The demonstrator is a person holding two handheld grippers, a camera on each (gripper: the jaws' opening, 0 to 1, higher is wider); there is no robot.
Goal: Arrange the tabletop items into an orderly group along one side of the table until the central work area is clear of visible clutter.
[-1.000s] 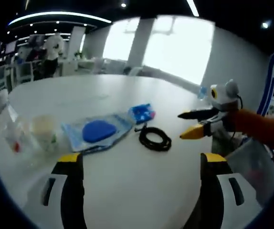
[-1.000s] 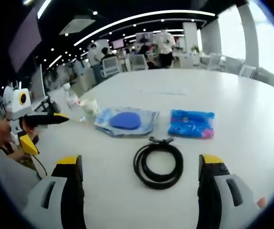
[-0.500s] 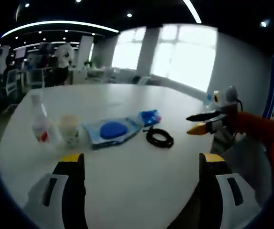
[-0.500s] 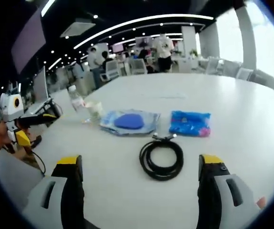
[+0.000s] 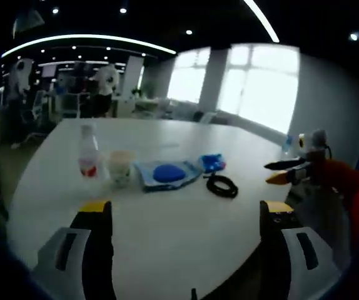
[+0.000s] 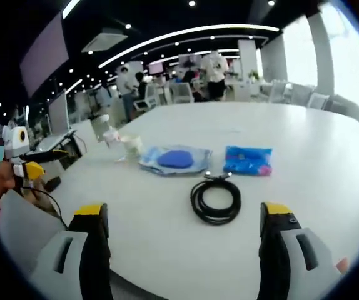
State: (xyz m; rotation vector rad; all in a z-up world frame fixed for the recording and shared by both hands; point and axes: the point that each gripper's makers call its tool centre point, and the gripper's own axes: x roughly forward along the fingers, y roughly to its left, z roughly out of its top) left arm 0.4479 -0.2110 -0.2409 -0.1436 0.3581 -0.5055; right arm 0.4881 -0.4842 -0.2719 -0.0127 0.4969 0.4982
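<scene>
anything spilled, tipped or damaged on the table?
Nothing stands out. The bottle and cup stand upright, the clear bag with a blue pad and the blue packet lie flat, and the black cable is neatly coiled. No spill shows on the table. The items just sit mid-table, not yet grouped at a side.
</scene>
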